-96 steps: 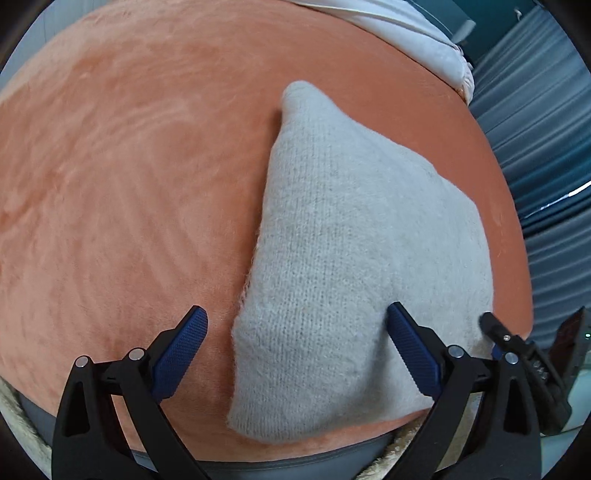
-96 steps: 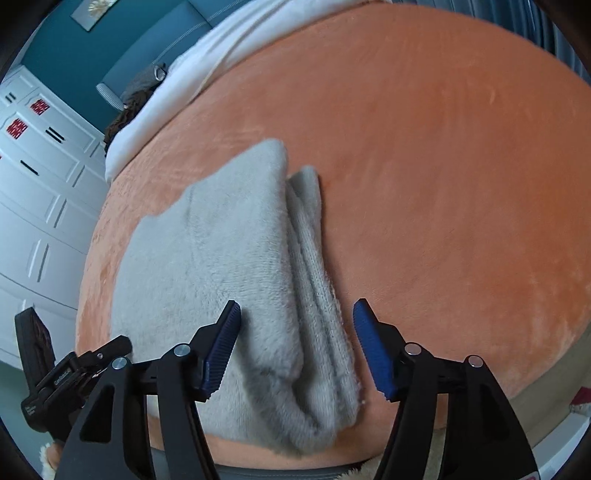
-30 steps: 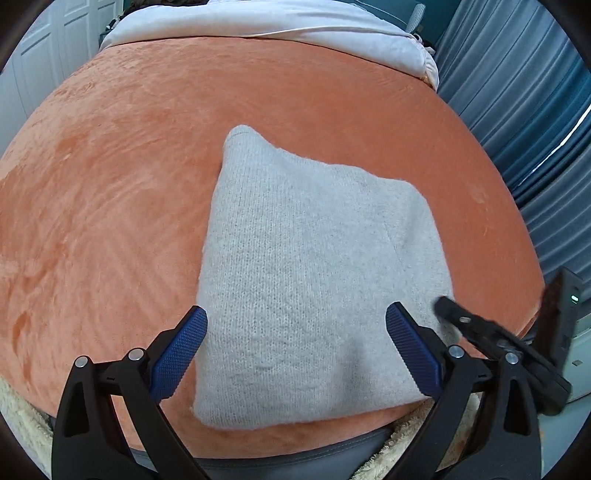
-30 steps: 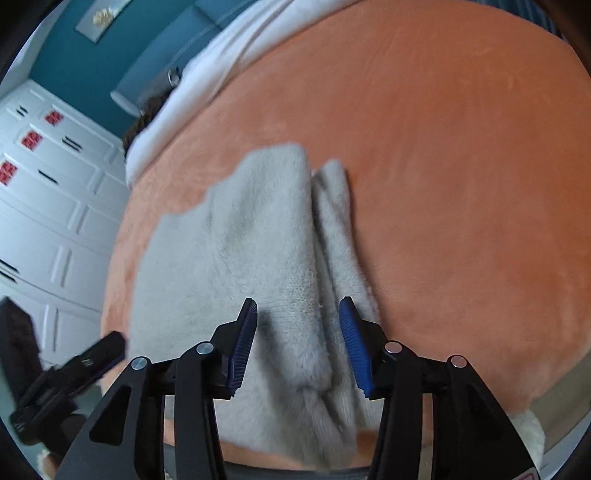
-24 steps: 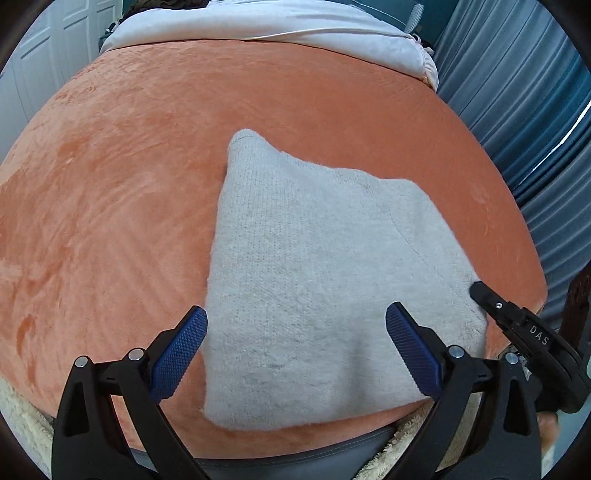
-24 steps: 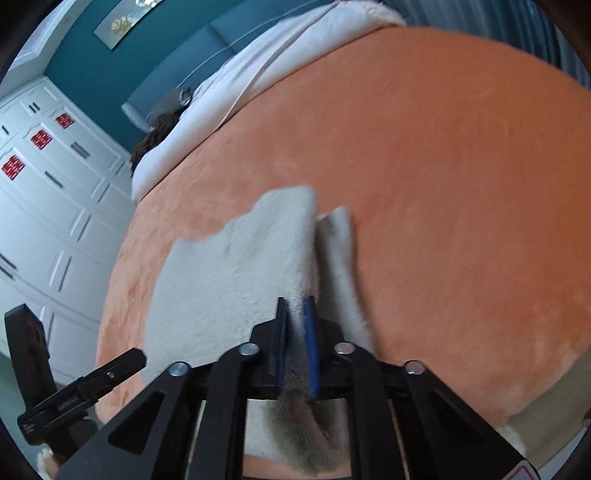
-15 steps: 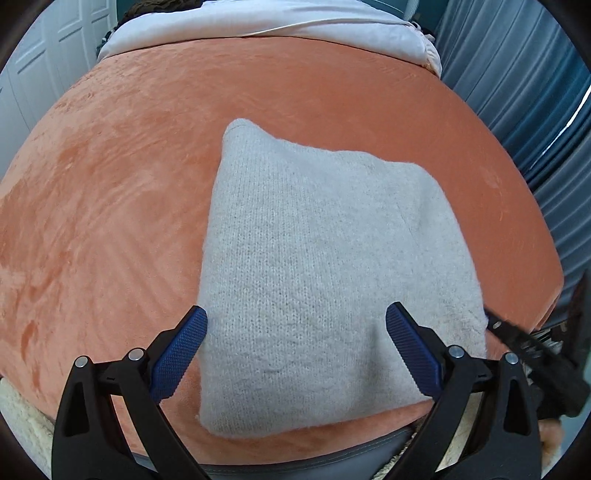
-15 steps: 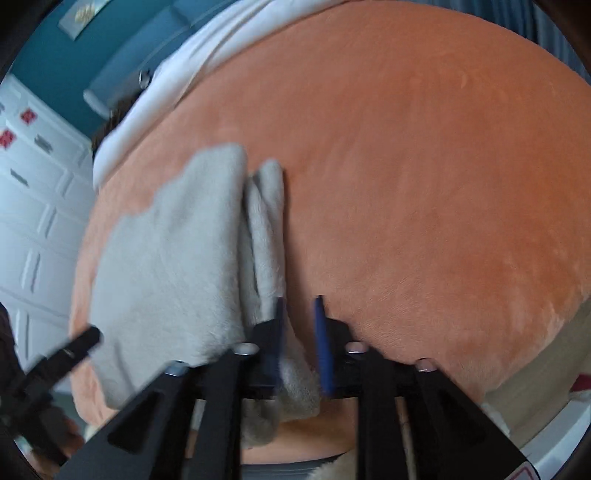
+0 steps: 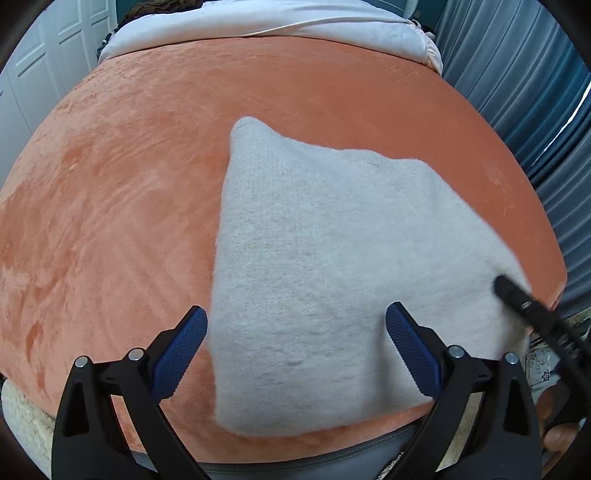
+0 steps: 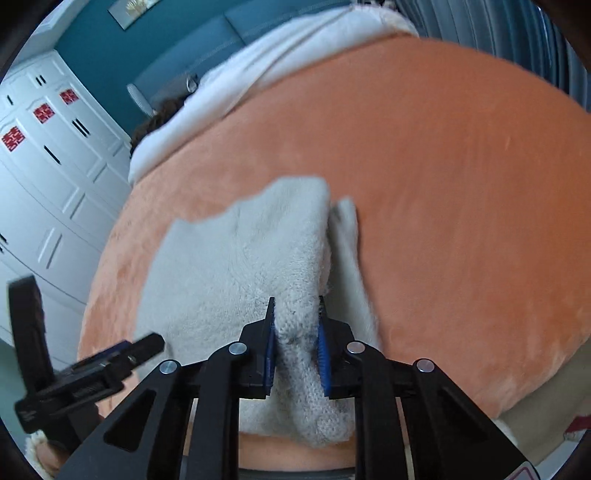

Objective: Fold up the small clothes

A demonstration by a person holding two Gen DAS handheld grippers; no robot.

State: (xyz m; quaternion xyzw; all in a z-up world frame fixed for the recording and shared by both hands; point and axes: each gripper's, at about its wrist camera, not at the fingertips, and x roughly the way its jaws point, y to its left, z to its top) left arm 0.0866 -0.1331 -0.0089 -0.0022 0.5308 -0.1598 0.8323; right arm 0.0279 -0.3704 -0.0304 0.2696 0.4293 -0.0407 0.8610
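A folded light grey knitted garment [image 9: 332, 258] lies on the orange plush bed cover [image 9: 129, 184] near the front edge. My left gripper [image 9: 295, 350] is open and empty, its blue pads spread wide over the garment's near edge. In the right wrist view my right gripper [image 10: 295, 339] is shut on the thick folded edge of the grey garment [image 10: 240, 258] at its near right side. The tip of the right gripper shows at the right in the left wrist view [image 9: 524, 302].
A white duvet [image 9: 258, 22] lies across the far end of the bed. Blue-grey curtains [image 9: 535, 92] hang to the right. White wardrobe doors [image 10: 44, 166] stand to the left. The left gripper's body shows at the lower left of the right wrist view [image 10: 74, 376].
My right gripper closed from open onto the garment's folded right edge; it slipped partly open half a second ago and is clamped on it again. The left gripper stayed open.
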